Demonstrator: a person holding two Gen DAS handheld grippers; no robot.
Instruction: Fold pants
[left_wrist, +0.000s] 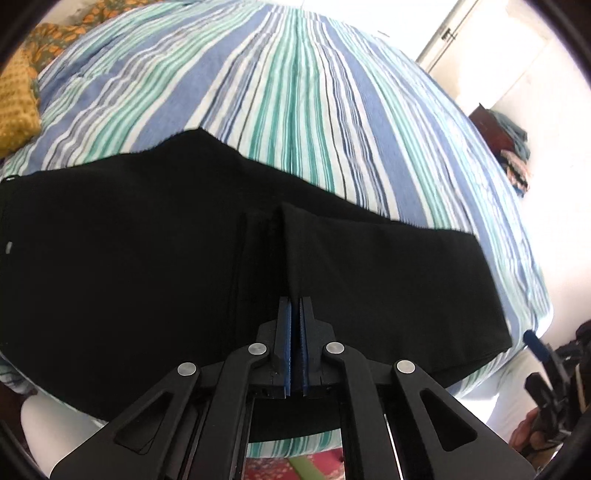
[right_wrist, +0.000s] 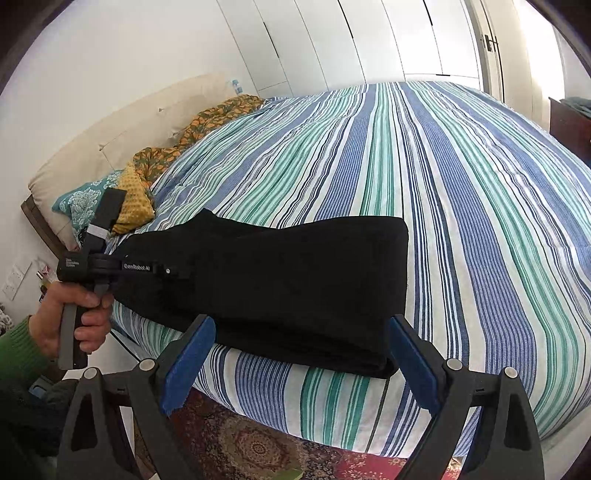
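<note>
Black pants (left_wrist: 147, 240) lie folded lengthwise along the near edge of a striped bed (left_wrist: 295, 92). My left gripper (left_wrist: 295, 301) is shut on a raised pinch of the black cloth, which stands up between its blue pads. In the right wrist view the pants (right_wrist: 295, 266) stretch from left to right across the bed (right_wrist: 461, 184). My right gripper (right_wrist: 301, 350) stands open just in front of their near edge, nothing pressed between its fingers. A hand (right_wrist: 81, 321) in a green sleeve holds the left gripper's handle at the pants' left end; its fingertips are lost against the dark cloth.
A yellow cushion (right_wrist: 135, 199), an orange patterned cover (right_wrist: 207, 118) and a teal pillow (right_wrist: 79, 205) lie at the bed's head. White wardrobe doors (right_wrist: 369, 37) stand behind the bed. A patterned rug (right_wrist: 258, 446) covers the floor below the bed edge. Dark wooden furniture (right_wrist: 569, 118) stands far right.
</note>
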